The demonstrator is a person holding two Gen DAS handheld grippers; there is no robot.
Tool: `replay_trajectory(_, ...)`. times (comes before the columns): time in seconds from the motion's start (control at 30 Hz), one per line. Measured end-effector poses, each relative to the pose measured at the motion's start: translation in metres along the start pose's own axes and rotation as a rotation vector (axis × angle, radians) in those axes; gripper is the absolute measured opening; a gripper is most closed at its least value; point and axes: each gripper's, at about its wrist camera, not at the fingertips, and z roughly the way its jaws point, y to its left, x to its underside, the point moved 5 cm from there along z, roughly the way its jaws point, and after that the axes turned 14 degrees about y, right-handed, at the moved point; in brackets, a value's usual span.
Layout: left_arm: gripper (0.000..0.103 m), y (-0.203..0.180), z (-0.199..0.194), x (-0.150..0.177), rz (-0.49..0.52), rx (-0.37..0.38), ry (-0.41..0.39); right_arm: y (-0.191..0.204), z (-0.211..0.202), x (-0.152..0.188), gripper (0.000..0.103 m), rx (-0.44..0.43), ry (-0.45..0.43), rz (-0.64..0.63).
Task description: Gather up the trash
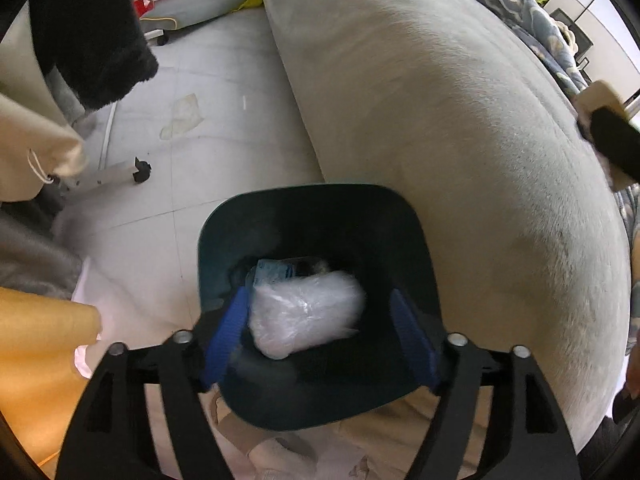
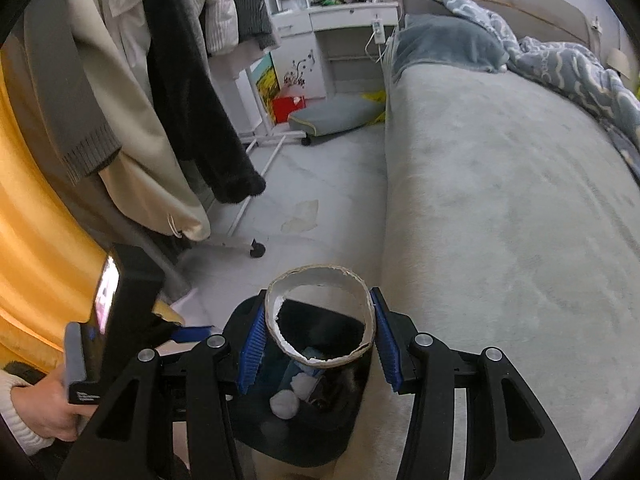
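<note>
Blue-padded, the left gripper (image 1: 318,336) hangs over the dark bin (image 1: 416,240), jaws wide apart and gripping nothing; a clear plastic wad (image 1: 304,316) lies between them inside the bin, blurred. To its right, the right gripper (image 2: 318,344) pinches a torn cardboard ring (image 2: 320,280) above the same bin. Released off-centre, the ring could catch the rim and roll onto the floor (image 2: 320,176), where a crumpled wrapper (image 2: 302,216) still waits.

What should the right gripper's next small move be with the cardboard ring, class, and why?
Probably open the jaws and let it drop. The right gripper holds the cardboard ring directly above the bin, whose trash shows through it. The left gripper stands open over the bin, a plastic bag loose between its fingers.
</note>
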Motion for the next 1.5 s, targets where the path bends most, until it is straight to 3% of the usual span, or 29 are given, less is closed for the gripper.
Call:
replay_trajectory(0.27,0.091,0.023,-0.017,0.010,-0.004,0.031,-0.048,0.014,0.040,0.007,0.050,0.020,0.091,-0.021)
replay_trajectory(0.43,0.095,0.033,-0.045,0.007,-0.001,-0.003,-0.147,0.018,0.076,0.019,0.050,0.031,0.180,-0.031)
replay_trajectory(0.8,0.099,0.022,-0.145,0.016,0.058,-0.118,-0.517,0.030,0.106,0.048,0.054,0.044,0.273,-0.044)
replay_trajectory(0.83,0.100,0.021,-0.152,0.018,0.059,-0.117,-0.545,0.031,0.105,0.050,0.058,0.050,0.268,-0.048)
replay_trajectory(0.9,0.100,0.018,-0.170,0.023,0.064,-0.111,-0.603,0.034,0.103,0.051,0.082,0.056,0.262,-0.060)
replay_trajectory(1.03,0.100,0.012,-0.196,0.041,0.056,-0.115,-0.674,0.033,0.088,0.053,0.082,0.051,0.229,-0.056)
replay_trajectory(1.2,0.100,0.007,-0.206,0.068,0.020,-0.130,-0.696,0.030,0.039,0.053,0.087,0.044,0.105,-0.012)
replay_trajectory(1.5,0.100,-0.043,-0.222,0.111,0.089,-0.151,-0.745,0.023,-0.079,0.082,0.099,0.157,-0.139,0.013)
